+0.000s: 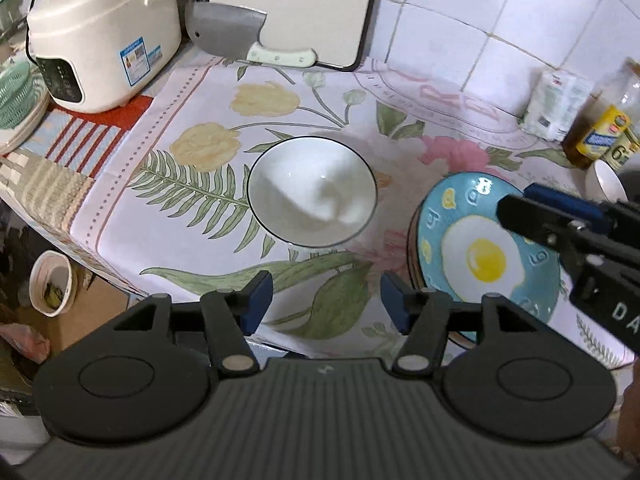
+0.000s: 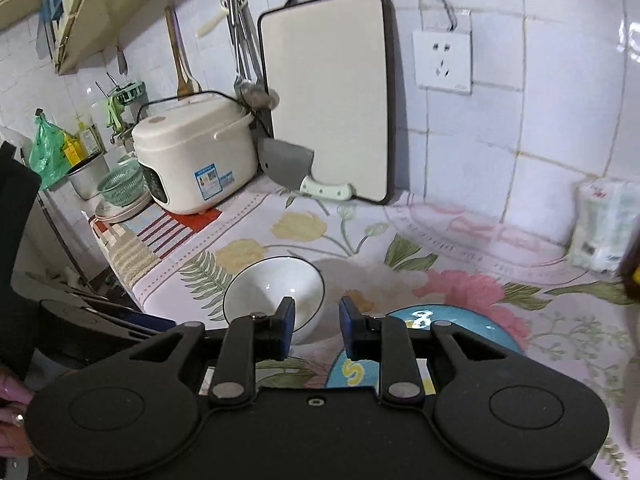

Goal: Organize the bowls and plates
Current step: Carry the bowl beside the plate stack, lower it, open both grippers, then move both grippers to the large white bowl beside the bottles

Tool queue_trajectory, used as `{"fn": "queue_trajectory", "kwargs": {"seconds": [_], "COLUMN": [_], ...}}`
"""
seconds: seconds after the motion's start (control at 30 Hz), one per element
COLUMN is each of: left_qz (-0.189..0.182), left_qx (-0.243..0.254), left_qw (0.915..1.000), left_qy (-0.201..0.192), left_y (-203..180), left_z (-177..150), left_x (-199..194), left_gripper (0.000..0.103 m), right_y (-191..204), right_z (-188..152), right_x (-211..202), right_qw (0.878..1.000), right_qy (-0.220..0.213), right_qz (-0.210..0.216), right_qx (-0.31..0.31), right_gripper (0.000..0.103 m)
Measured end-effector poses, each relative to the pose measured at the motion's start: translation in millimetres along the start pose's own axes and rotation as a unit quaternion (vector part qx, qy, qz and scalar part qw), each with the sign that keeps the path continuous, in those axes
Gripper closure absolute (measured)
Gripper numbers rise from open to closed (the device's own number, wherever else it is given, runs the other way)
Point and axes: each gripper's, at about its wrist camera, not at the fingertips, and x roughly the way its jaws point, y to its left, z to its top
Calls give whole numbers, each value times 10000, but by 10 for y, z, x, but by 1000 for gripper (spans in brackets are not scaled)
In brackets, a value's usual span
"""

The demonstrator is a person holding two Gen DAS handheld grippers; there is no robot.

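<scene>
A white bowl with a thin dark rim (image 1: pixel 312 192) (image 2: pixel 274 292) stands upright on the flowered cloth. To its right lies a blue plate with a fried-egg picture (image 1: pixel 480 248) (image 2: pixel 452 324), resting on another plate. My left gripper (image 1: pixel 326 304) hangs above the cloth in front of the bowl, open, with nothing between its blue pads. My right gripper (image 2: pixel 317 328) is held above the gap between bowl and plate, its jaws a little apart and empty; in the left wrist view it reaches in from the right over the blue plate (image 1: pixel 516 206).
A rice cooker (image 1: pixel 104 36) and a green colander on plates (image 1: pixel 16 100) stand at the back left. A cutting board (image 2: pixel 328 92) and a cleaver (image 1: pixel 240 36) lean on the tiled wall. A bottle (image 1: pixel 608 120), a packet (image 1: pixel 556 100) and a small white bowl (image 1: pixel 606 182) sit at the right.
</scene>
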Motion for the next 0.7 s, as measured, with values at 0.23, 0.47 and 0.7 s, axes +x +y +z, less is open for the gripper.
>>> {"fn": "queue_trajectory", "kwargs": {"seconds": [0.23, 0.47, 0.7], "left_qz": [-74, -249, -288], "left_qx": [352, 928, 1280], "left_qw": [9993, 9954, 9913], "left_qy": [-132, -36, -130], "left_y": [-233, -555, -898], "left_z": [-153, -317, -387], "left_x": [-300, -550, -692], "left_gripper": [34, 32, 27], "right_y": [-41, -169, -385], "right_z": [-93, -230, -387], "right_x": [-480, -987, -1400], "right_qw": [9992, 9976, 9939], "right_qy": [-307, -519, -812], "right_qz": [-218, -453, -748], "right_qx": [-130, -82, 45], "right_gripper": [61, 53, 44]}}
